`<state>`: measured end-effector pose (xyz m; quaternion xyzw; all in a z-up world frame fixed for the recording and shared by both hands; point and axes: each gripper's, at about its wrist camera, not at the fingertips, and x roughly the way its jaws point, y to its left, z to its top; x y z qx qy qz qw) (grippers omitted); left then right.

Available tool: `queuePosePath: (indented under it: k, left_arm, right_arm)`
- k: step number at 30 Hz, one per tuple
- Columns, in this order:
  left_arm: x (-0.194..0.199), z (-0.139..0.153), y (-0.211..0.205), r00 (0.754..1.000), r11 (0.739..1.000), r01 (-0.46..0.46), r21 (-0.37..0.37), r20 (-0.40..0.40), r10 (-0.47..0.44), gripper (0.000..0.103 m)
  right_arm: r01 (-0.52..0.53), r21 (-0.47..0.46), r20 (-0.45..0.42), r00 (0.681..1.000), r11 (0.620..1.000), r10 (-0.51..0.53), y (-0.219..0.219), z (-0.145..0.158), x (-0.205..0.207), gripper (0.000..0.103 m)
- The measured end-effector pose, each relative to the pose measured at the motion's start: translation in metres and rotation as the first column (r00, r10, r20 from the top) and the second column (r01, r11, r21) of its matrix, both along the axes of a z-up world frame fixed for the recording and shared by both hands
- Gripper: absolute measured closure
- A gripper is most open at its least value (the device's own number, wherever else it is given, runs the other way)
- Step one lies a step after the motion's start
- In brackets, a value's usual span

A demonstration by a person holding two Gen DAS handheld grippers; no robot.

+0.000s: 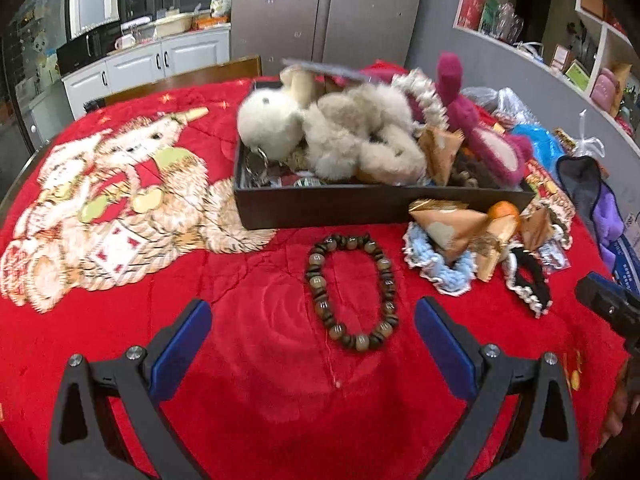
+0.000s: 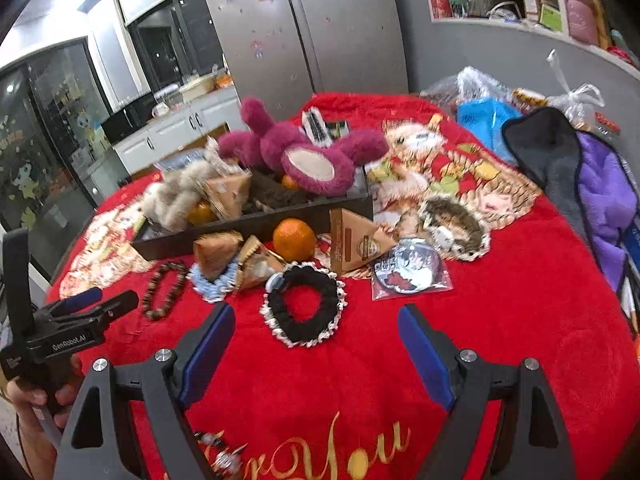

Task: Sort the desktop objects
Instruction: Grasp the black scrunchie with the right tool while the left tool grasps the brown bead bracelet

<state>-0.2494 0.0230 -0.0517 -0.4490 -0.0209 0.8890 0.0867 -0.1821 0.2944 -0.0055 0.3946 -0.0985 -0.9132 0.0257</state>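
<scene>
The bead bracelet [image 1: 352,292], a loop of brown striped and pale round beads, lies flat on the red blanket [image 1: 256,360] just in front of the dark box [image 1: 360,204]. Left gripper [image 1: 314,320] is spread wide, holding nothing, bracelet between its fingers. Right gripper [image 2: 316,328] is spread too, before the black scrunchie [image 2: 303,304].

Red blanket [image 1: 248,360] with bear print; brown striped bracelet [image 1: 352,292]; magenta plush [image 2: 304,152]; black scrunchie [image 2: 303,308], white-edged; tray [image 1: 320,204] seemingly dark brown.

left hand-held gripper [image 1: 313,330]: jaws wide, empty | right hand-held gripper [image 2: 316,334]: same
</scene>
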Motion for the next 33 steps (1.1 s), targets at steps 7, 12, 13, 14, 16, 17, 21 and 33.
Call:
queuePosePath:
  k: [7,12,13,14,16,17,21,33]
  left_arm:
    - [-0.021,-0.023,0.003,1.000,1.000,-0.009,-0.020,0.017,0.010,0.000]
    - [-0.021,-0.026,0.006,1.000,0.999,0.009,-0.049,0.020,-0.008,0.000]
    - [-0.021,-0.026,0.007,1.000,0.998,0.014,-0.068,0.023,-0.012,0.000]
    - [-0.022,-0.027,0.010,1.000,0.996,0.015,-0.085,0.026,-0.013,0.000]
    - [-0.021,-0.028,0.013,1.000,0.993,0.016,-0.113,0.027,-0.013,0.000]
    - [-0.021,-0.028,0.013,1.000,0.994,0.014,-0.109,0.028,-0.011,0.000]
    - [-0.022,-0.029,0.010,1.000,0.995,0.013,-0.104,0.028,-0.011,0.000]
    - [-0.020,-0.028,0.012,1.000,0.994,0.015,-0.109,0.021,-0.013,0.003]
  right_arm:
    - [0.011,-0.037,0.052,0.999,0.999,-0.009,0.000,-0.031,-0.031,0.017]
    - [-0.020,0.015,0.052,0.998,1.000,0.019,-0.012,-0.049,-0.036,0.015]
    - [-0.023,0.041,0.062,0.998,0.999,0.020,-0.016,-0.051,-0.037,0.015]
    - [-0.024,0.065,0.062,0.998,0.998,0.020,-0.020,-0.051,-0.037,0.015]
    - [-0.029,0.095,0.075,0.997,0.995,0.022,-0.025,-0.052,-0.039,0.014]
    - [-0.030,0.103,0.079,0.997,0.994,0.022,-0.026,-0.052,-0.039,0.014]
    - [-0.030,0.103,0.078,0.997,0.994,0.022,-0.026,-0.053,-0.039,0.014]
    - [-0.033,0.142,0.088,0.996,0.989,0.021,-0.031,-0.053,-0.039,0.016]
